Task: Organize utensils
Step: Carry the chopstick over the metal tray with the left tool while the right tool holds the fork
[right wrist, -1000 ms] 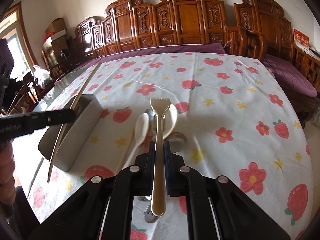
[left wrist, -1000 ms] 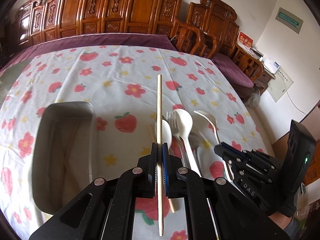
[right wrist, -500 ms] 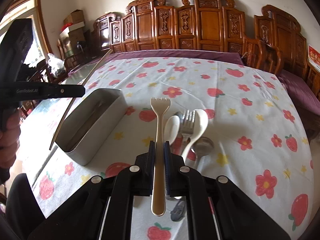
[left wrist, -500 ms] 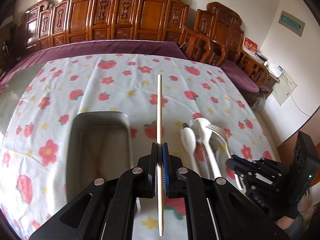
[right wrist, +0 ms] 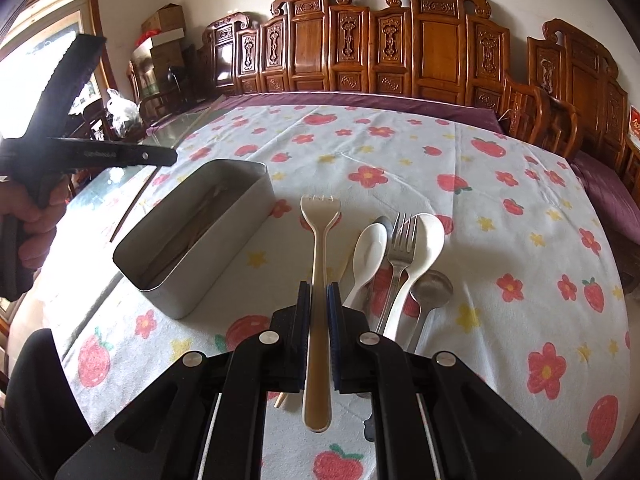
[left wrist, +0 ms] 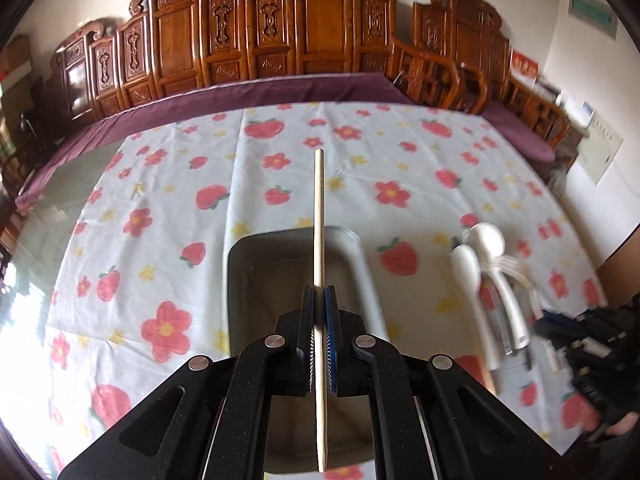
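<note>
Nearest in the left wrist view, the left gripper (left wrist: 319, 320) has its jaws pinched tight on a single wooden chopstick (left wrist: 319, 216), which runs straight out between the pads and sticks out behind them too. The stick hangs above the open metal tin (left wrist: 236, 280), a long rounded container sitting on the strawberry-and-flower tablecloth (left wrist: 160, 208).

In the right wrist view, the right gripper (right wrist: 318, 312) is likewise clamped, its jaws closed on the handle of a cream plastic fork (right wrist: 319, 232) with the tines pointing away. Just right of that fork, lying on the cloth, is a small heap of cutlery: a white spoon (right wrist: 368, 248), a metal fork (right wrist: 402, 240), a larger white spoon (right wrist: 426, 240) and a metal spoon (right wrist: 432, 286), all overlapping or touching. Another chopstick tip (right wrist: 282, 399) peeks out under the gripper. The tin stands to the left of the held fork, a little farther off, angled away.

Beyond the table, a purple cushioned bench (right wrist: 360, 98) runs along its far edge, backed by carved wooden chairs (right wrist: 432, 40).
</note>
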